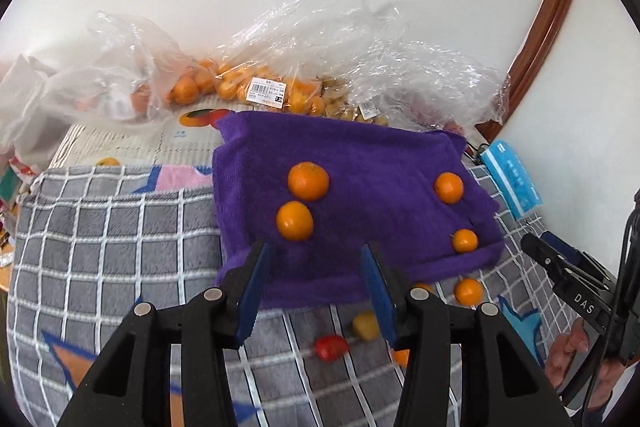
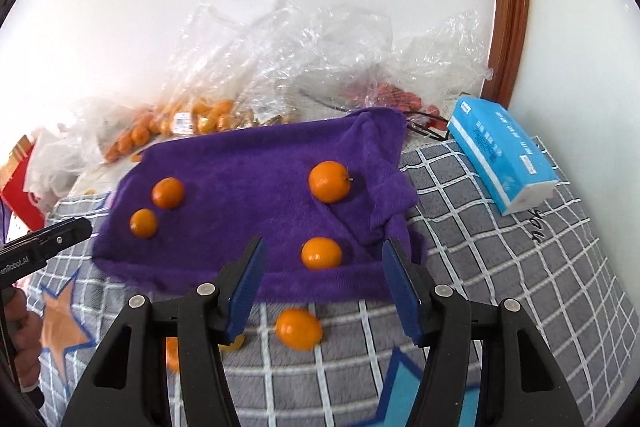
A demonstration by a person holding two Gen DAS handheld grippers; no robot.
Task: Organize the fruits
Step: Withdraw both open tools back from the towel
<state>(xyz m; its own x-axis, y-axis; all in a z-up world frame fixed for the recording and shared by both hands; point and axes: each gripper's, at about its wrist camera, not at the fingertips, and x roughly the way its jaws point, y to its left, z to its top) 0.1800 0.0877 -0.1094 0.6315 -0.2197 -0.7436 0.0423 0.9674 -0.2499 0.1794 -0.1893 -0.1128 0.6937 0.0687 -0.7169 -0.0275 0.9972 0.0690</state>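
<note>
A: Okay, quick one. Where's the fruit?

B: Four oranges sit on the purple towel [image 1: 360, 187]: two touching on its left side, the upper orange [image 1: 308, 181] and the lower orange [image 1: 295, 221], plus two apart on its right, a far right orange [image 1: 449, 187] and a near right orange [image 1: 465, 240]. My guess is the towel is the sorting spot, soft enough that round fruit stays put.

A: Anything off it?

B: Yes. A loose orange [image 2: 299, 329] lies on the checked blanket [image 2: 500, 247] just past the towel's near edge. A yellow fruit [image 1: 365, 325] and a red fruit [image 1: 331, 347] lie nearer me on the blanket, likely still to be sorted.

A: Your tongs?

B: My left tongs [image 1: 312, 291] are parted with nothing between the blue pads, hanging over the towel's near edge. My right tongs [image 2: 324, 287] are parted too, empty, and the near right orange shows through the gap but the pads don't touch it.

A: The rest?

B: Clear plastic bags [image 1: 280, 67] of oranges sit against the wall behind the towel, probably the supply. A blue tissue pack [image 2: 504, 155] lies right of the towel, out of the way.
</note>
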